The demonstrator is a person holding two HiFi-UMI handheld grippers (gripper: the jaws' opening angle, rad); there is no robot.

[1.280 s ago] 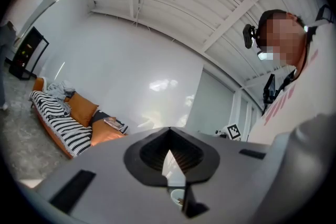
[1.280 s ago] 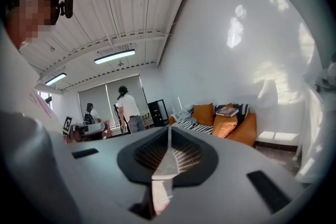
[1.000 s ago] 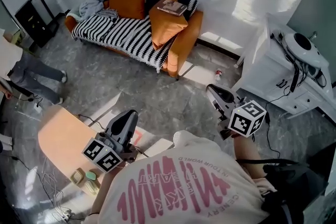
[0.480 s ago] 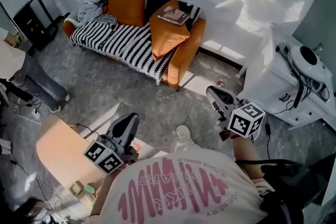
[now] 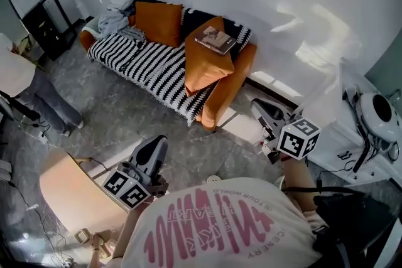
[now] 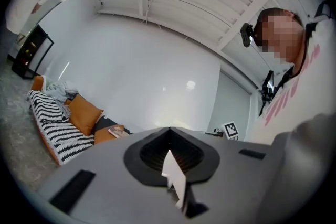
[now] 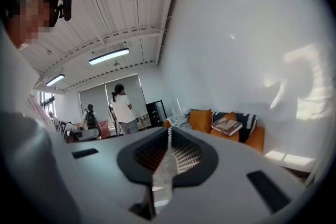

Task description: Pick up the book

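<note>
The book [image 5: 215, 41] lies flat on an orange cushion [image 5: 204, 63] at the right end of the sofa [image 5: 232, 81]. In the right gripper view the book [image 7: 227, 125] shows far ahead to the right, and in the left gripper view the book [image 6: 116, 132] is small at the left. My left gripper [image 5: 157, 146] is held out over the floor, well short of the sofa, shut and empty. My right gripper [image 5: 260, 107] is nearer the sofa's right arm, also shut with nothing between its jaws.
A black-and-white striped blanket [image 5: 141, 59] covers the sofa seat, with grey clothes [image 5: 116, 9] at its far end. A white cabinet [image 5: 358, 135] stands at the right. A wooden table [image 5: 72, 194] is at lower left, a person [image 5: 28, 81] beyond it.
The wearer has walked toward the sofa, so it and the book sit closer and lower in the head view. Both grippers were carried forward, still shut.
</note>
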